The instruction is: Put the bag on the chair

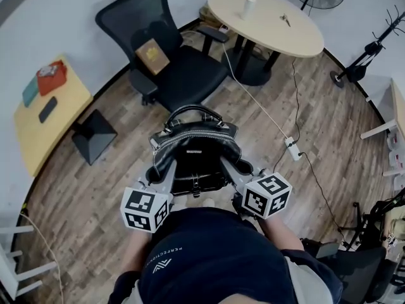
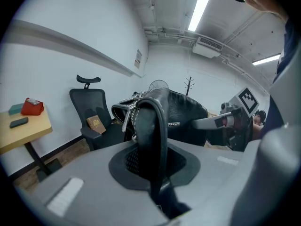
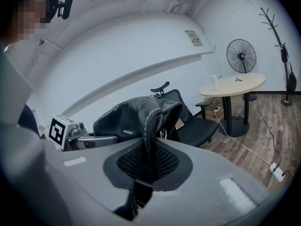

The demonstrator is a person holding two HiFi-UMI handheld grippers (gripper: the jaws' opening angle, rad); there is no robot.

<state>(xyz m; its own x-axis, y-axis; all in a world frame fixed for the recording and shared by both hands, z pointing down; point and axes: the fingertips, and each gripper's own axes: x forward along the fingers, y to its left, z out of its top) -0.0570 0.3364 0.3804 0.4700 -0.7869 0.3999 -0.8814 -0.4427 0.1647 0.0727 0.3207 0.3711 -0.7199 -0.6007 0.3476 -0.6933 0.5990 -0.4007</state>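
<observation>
Carry phase. My left gripper (image 1: pixel 163 170) and right gripper (image 1: pixel 231 166) each clamp one side of the bag (image 1: pixel 195 145), held aloft just short of the chair (image 1: pixel 190 78). I should hold both grippers level, lower the bag onto the seat beside the book (image 1: pixel 152 56), then release both together.

Black bag (image 1: pixel 196 151) aloft before chair (image 1: pixel 186 75)

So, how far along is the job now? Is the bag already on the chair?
Not yet. Done: the black bag is picked up and off the floor. In hand: the left tongs and the right tongs are each shut on one side of it, a little short of the chair. Left: bring it over the seat, where a brown book leans, set it down and let go.
</observation>
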